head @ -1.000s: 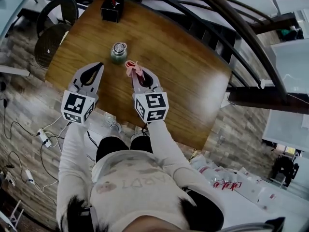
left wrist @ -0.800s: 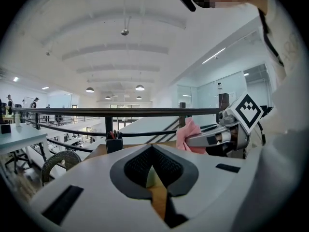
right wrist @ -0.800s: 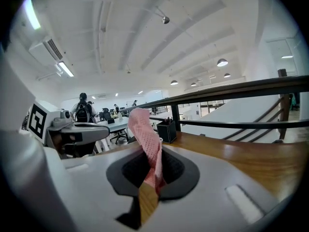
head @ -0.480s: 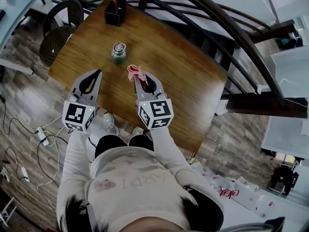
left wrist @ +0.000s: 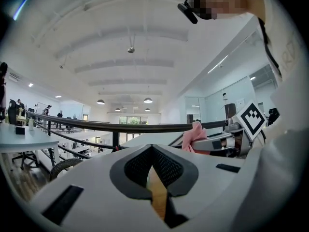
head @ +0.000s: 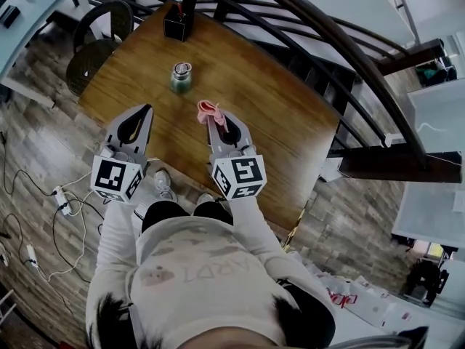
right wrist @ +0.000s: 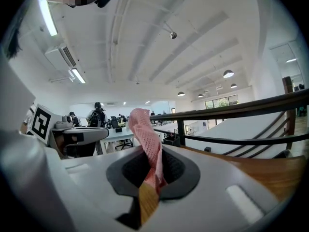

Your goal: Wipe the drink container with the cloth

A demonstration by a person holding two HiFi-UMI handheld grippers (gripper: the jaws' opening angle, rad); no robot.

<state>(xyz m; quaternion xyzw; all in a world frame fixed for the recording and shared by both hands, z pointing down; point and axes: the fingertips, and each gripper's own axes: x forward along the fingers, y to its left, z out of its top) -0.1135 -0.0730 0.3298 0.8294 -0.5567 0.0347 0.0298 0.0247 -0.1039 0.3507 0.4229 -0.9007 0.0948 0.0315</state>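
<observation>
The drink container [head: 181, 77], a small clear bottle with a metal cap, stands upright on the wooden table [head: 276, 115]. My right gripper [head: 216, 122] is shut on a pink cloth [head: 208, 110], which sticks up from its jaws [right wrist: 146, 134] a short way right of and nearer than the bottle, not touching it. My left gripper [head: 147, 110] hovers over the table's near edge, left of the bottle, shut with nothing in it [left wrist: 152, 150]. The cloth [left wrist: 195, 135] also shows in the left gripper view. The bottle is out of sight in both gripper views.
A black box [head: 176, 25] sits at the table's far edge. A dark chair [head: 94, 49] stands to the left of the table. A curved black railing [head: 341, 57] runs behind it. Cables and a power strip [head: 62, 201] lie on the floor at left.
Both grippers have drawn back slightly from the bottle toward me, the right one still holding the cloth. The bottle has not moved.
</observation>
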